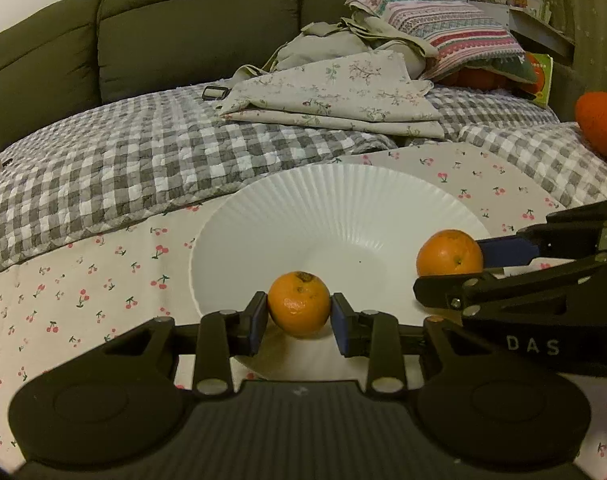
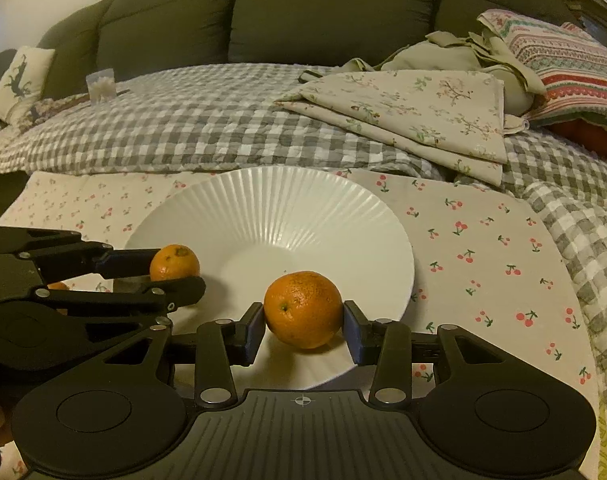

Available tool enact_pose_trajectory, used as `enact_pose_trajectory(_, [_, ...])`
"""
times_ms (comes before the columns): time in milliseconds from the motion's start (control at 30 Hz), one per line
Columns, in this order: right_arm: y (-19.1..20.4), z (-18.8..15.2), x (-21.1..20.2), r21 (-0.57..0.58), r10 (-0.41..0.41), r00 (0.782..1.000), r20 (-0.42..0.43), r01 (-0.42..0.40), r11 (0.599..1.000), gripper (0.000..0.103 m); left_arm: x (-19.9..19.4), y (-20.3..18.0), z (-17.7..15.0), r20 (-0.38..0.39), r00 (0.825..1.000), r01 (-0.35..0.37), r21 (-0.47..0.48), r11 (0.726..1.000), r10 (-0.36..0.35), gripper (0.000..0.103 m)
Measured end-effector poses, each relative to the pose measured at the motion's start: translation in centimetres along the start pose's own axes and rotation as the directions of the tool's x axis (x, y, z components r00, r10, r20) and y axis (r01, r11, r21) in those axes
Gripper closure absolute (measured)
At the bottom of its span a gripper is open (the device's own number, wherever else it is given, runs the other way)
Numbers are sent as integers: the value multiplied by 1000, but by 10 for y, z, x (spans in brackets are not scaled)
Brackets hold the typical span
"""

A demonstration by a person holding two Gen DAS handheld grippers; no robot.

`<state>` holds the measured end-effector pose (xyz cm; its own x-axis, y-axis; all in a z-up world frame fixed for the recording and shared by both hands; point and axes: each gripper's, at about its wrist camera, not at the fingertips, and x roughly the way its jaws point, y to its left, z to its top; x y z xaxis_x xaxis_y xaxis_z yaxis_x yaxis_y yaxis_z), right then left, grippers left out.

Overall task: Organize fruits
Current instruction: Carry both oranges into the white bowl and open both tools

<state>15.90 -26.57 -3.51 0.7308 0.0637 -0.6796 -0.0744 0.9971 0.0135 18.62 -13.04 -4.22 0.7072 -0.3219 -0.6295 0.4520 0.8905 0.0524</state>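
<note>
In the left wrist view my left gripper (image 1: 299,314) is shut on a small orange (image 1: 299,300) with a dark stem scar, held over the near rim of a white ribbed plate (image 1: 335,204). From the right, my right gripper (image 1: 463,268) reaches in, shut on a second orange (image 1: 447,256) over the plate's right side. In the right wrist view that larger orange (image 2: 303,308) sits between the right gripper's (image 2: 303,322) blue pads above the plate (image 2: 271,208). The left gripper (image 2: 175,274) holds its orange (image 2: 173,260) at the plate's left rim.
The plate rests on a cherry-print cloth (image 2: 483,248) over a grey checked quilt (image 1: 115,168). Behind lie a folded floral sheet (image 1: 335,92), a striped pillow (image 1: 443,28) and a dark sofa back (image 1: 183,28). An orange knitted object (image 1: 599,124) sits at the far right.
</note>
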Motion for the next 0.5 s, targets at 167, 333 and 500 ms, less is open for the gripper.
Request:
enact_pose_trajectory(167, [-11,4,-14,56,-9,999,35,7,998,35,-7,8,3,23,1000,-8,-27,1000,8,37])
enact_pose_trajectory(333, [-23,8,-31,108,-8,997,76,-1,994,33,-20,21,7,38,999,10,-62,998,-8,34])
enact_pose_trajectory(500, [-26,9,-47,155,1,996,94,-16,988,32,-37,43,12,46,999,7,-152,988,0,34])
